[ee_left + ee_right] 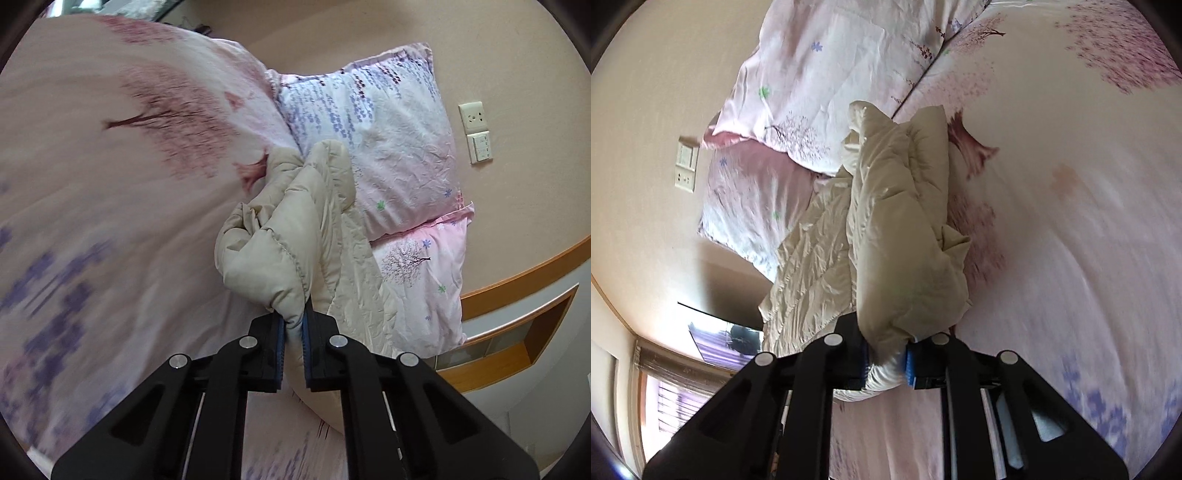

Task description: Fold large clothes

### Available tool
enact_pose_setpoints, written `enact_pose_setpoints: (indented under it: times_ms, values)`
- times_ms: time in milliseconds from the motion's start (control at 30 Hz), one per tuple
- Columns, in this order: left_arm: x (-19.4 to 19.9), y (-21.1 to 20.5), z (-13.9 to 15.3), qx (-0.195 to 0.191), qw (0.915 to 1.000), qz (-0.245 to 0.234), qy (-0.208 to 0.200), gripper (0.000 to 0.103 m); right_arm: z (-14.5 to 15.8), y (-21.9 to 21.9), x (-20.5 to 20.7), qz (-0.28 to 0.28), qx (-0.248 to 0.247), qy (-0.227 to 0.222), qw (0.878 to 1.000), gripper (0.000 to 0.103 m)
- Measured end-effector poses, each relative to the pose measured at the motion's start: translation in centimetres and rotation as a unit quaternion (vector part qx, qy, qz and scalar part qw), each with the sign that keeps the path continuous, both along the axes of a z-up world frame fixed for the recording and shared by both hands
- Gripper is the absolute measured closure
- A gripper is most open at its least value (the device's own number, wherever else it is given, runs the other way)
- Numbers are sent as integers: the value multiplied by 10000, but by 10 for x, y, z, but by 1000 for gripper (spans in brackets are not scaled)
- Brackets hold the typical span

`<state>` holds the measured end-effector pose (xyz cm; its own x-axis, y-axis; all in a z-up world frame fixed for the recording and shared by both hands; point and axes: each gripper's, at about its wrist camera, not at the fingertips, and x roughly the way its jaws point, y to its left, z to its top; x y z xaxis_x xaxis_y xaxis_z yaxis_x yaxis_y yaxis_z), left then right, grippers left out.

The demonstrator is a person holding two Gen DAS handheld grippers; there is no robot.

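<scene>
Left gripper [293, 325] and right gripper [886, 360] each clamp the beige jacket [280, 251].

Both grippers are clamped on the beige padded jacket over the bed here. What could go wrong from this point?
1. The left gripper pinches only a small bunched bit of the beige padded jacket; the puffy fabric could slip out under a pull.
2. The right gripper holds a thick wad, so layers may be caught together and the fold come out uneven.
3. The jacket hangs crumpled close to the pillows; a swing could drag across them.
</scene>
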<state>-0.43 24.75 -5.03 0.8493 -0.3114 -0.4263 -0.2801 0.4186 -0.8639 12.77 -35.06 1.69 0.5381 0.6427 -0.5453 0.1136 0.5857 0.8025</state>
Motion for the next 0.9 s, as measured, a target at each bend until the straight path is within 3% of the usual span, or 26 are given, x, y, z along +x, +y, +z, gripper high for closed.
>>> enact_pose_setpoints:
  times_ms: [33, 200, 300, 333, 367, 433, 467, 567, 700, 900]
  values:
    - [-3, 0, -2, -9, 10000, -2, 15, 96, 1, 1, -4, 17, -99, -14, 9999, 84]
    - [-3, 4, -11, -38, 9998, -167, 138, 90, 16, 7, -21, -174, -1315, -290, 9907, 51]
    - [-4, 5, -11, -9, 9996, -201, 176, 80, 33, 8, -29, -569, -2134, -568, 9737, 37]
    - [-6, 5, -10, 12, 9996, -213, 178, 72, 41, 9, -32, -755, -2488, -695, 9631, 36]
    - [-9, 5, -9, 44, 9996, -219, 162, 65, 51, 13, -35, -953, -2899, -920, 9478, 35]
    - [-15, 4, -4, 259, 9994, -187, 127, 56, 68, 29, -37, -936, -3318, -1377, 9285, 35]
    - [-20, 4, -2, 374, 9991, -175, 114, 50, 74, 40, -35, -777, -3364, -1561, 9254, 36]
    - [-30, -2, 5, 643, 9977, -202, 91, 38, 84, 86, -26, 119, -3347, -2050, 9197, 49]
    - [-32, -14, 7, 805, 9958, -397, 170, 37, 80, 158, -6, 1175, -3447, -2263, 9034, 61]
    - [-16, -19, -5, 663, 9960, -424, 432, 37, 62, 218, 4, 1795, -3722, -2264, 8820, 62]
